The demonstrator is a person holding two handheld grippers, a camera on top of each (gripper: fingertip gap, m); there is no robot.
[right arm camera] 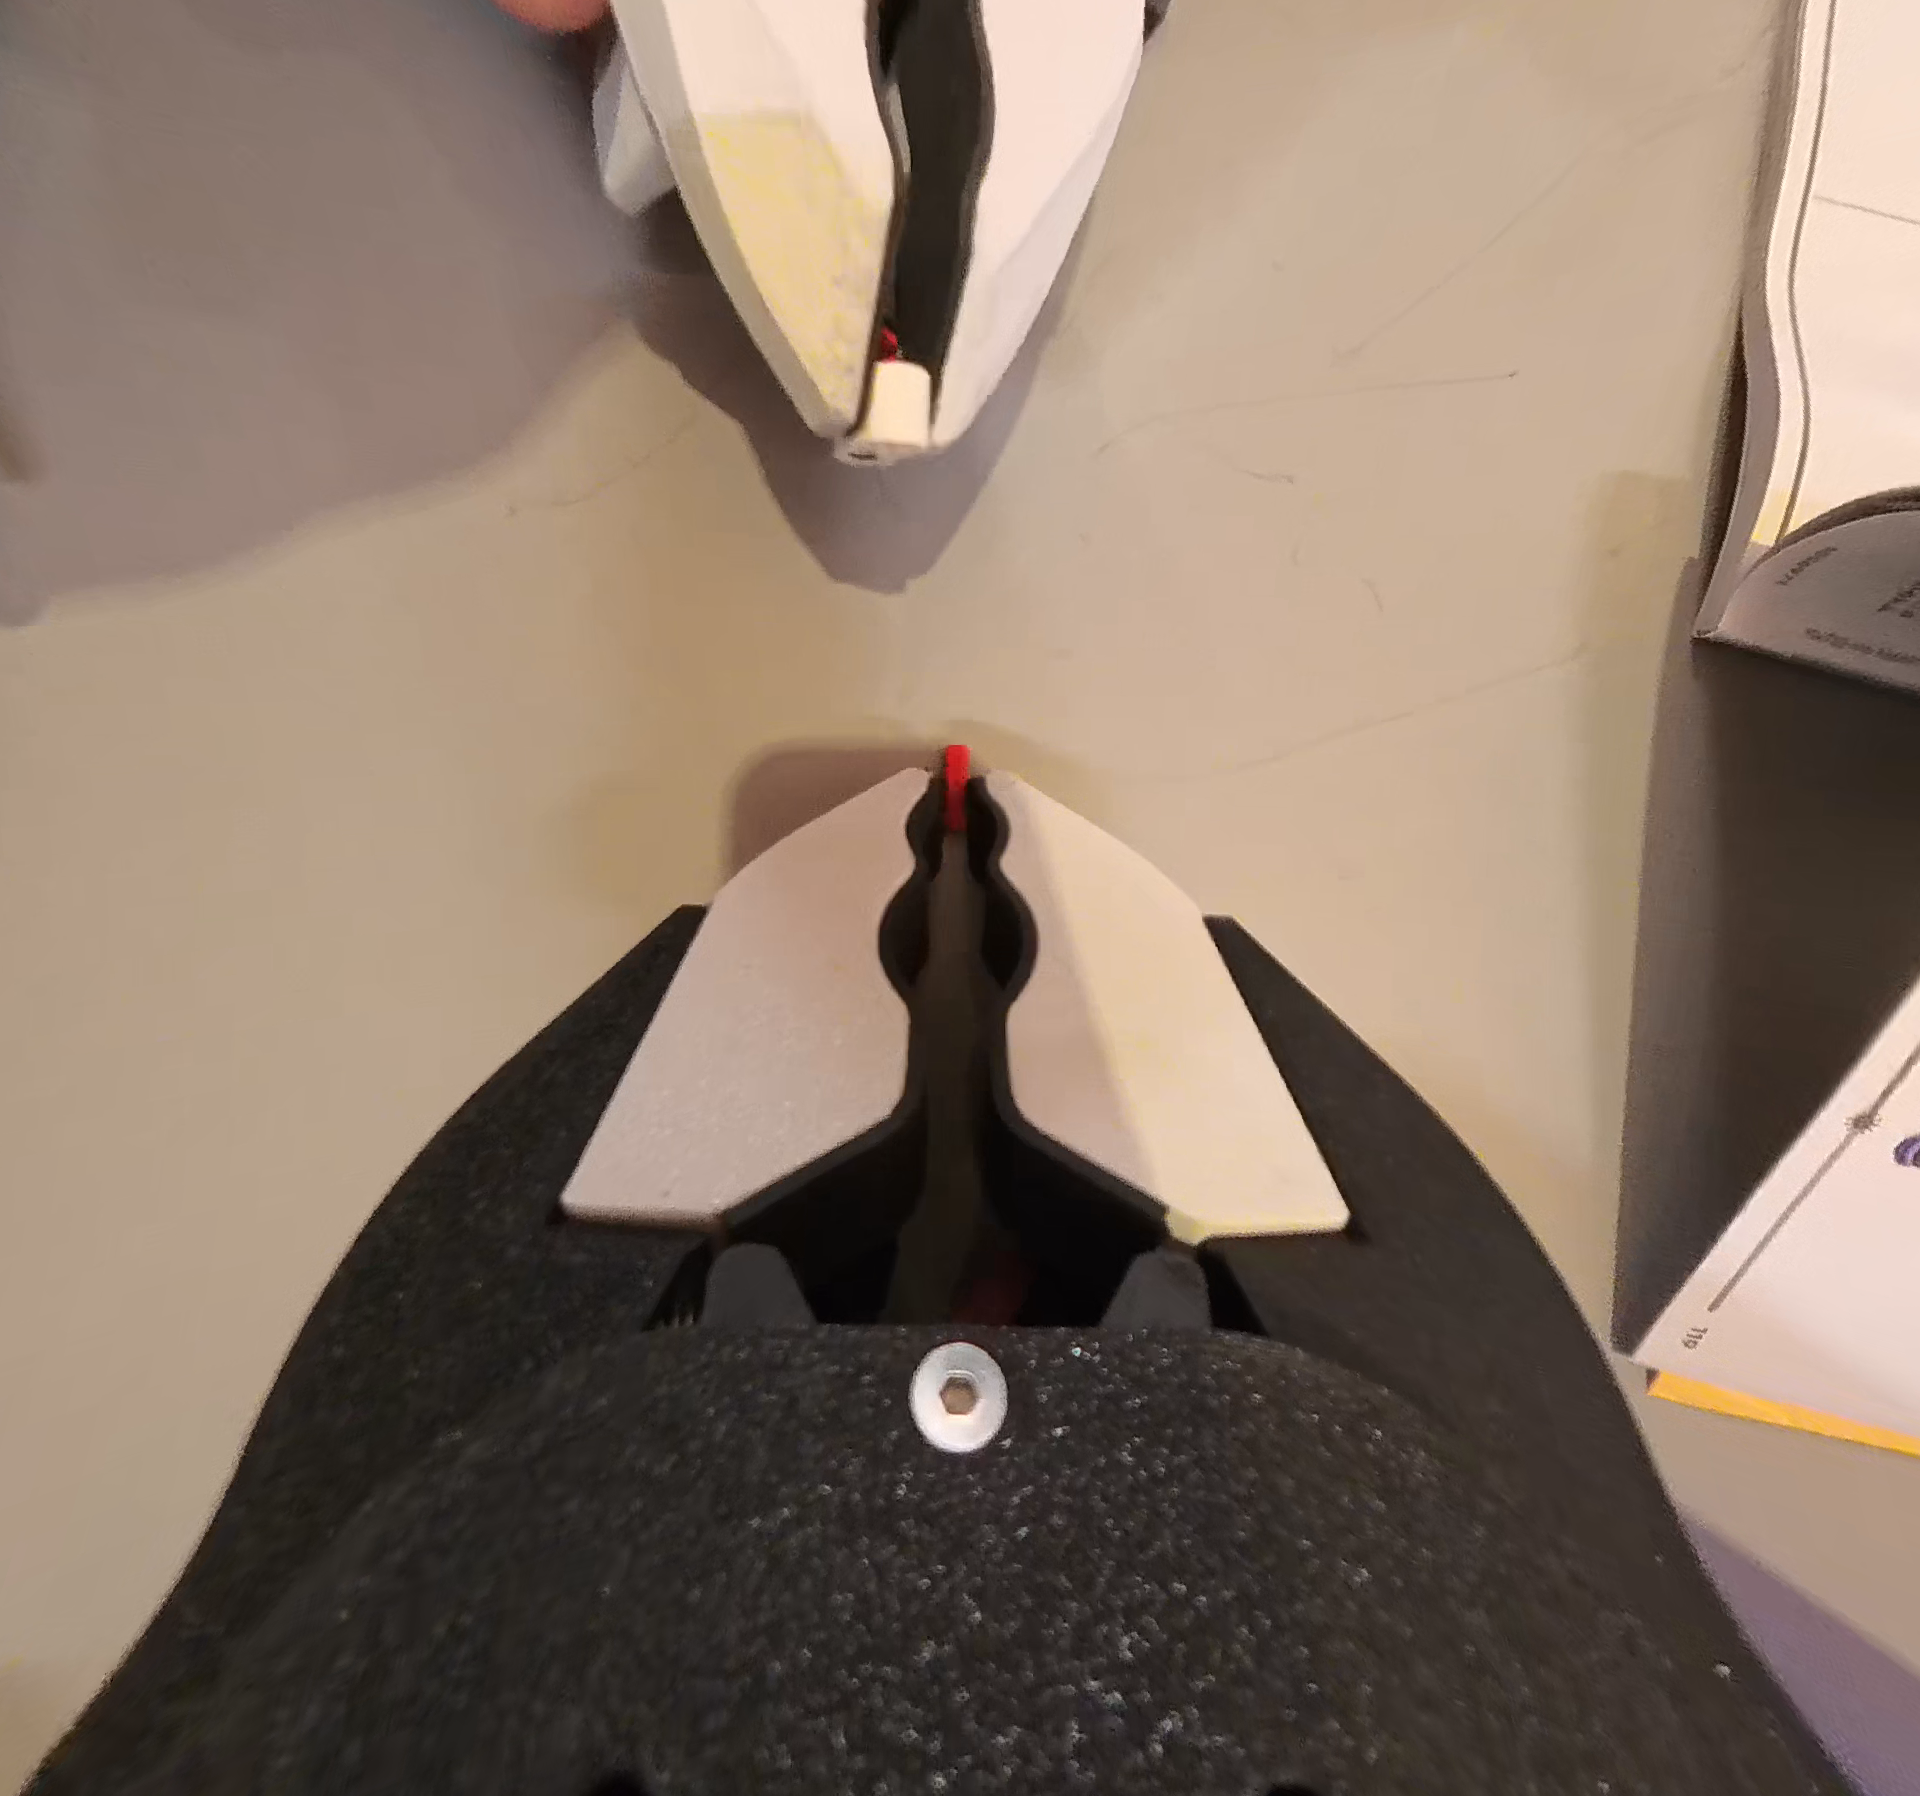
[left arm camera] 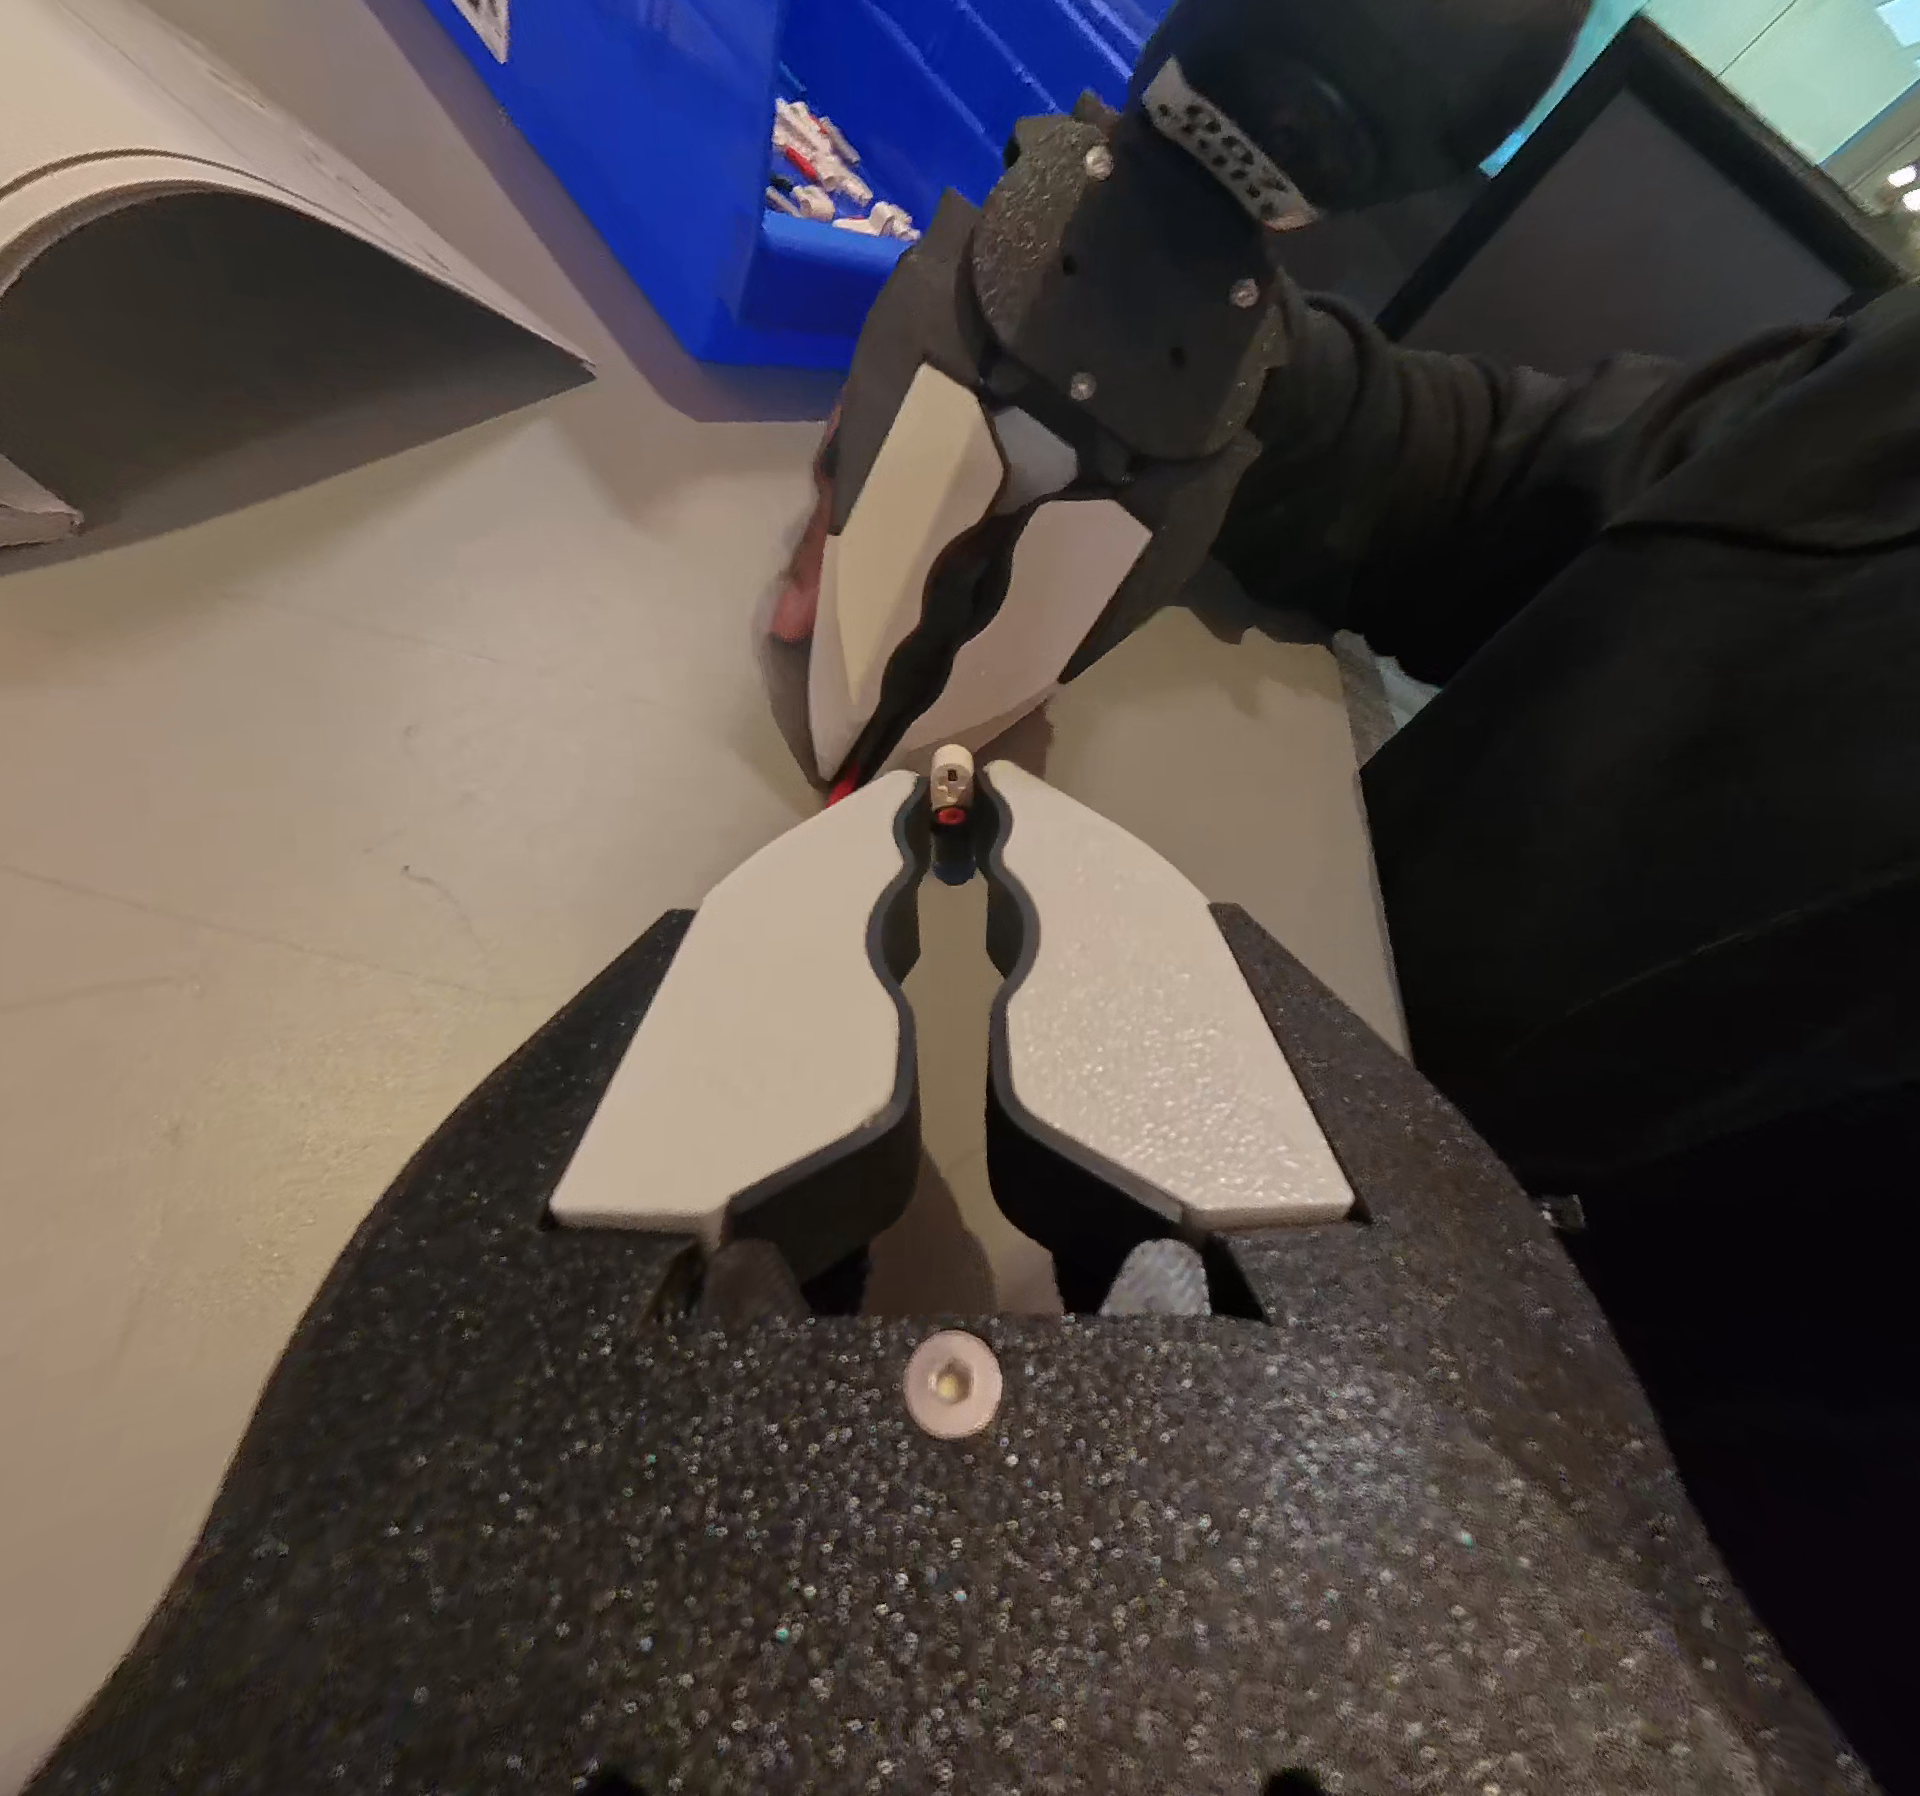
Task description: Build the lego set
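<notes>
My left gripper (left arm camera: pixel 951 792) is shut on a small white cylindrical part (left arm camera: pixel 951 776) with a red ring and a dark end below it. The part stands upright between the fingertips, just above the beige table (left arm camera: pixel 364 811). The right wrist view also shows this gripper (right arm camera: pixel 894 432) pinching the white part (right arm camera: pixel 896 404). My right gripper (right arm camera: pixel 954 778) is shut on a thin red piece (right arm camera: pixel 954 782) that pokes out of its tips close to the table. In the left wrist view the right gripper (left arm camera: pixel 847 778) points down right beside my left fingertips, with the red piece (left arm camera: pixel 844 790) at its tip.
A blue bin (left arm camera: pixel 623 84) holding several small white and red parts (left arm camera: pixel 831 177) stands at the back. Curved grey and white paper sheets (left arm camera: pixel 208 292) lie at the left, and also show in the right wrist view (right arm camera: pixel 1818 292). A person's dark sleeve (left arm camera: pixel 1662 707) fills the right. Some 6 cm of space lies between my two pairs of fingers.
</notes>
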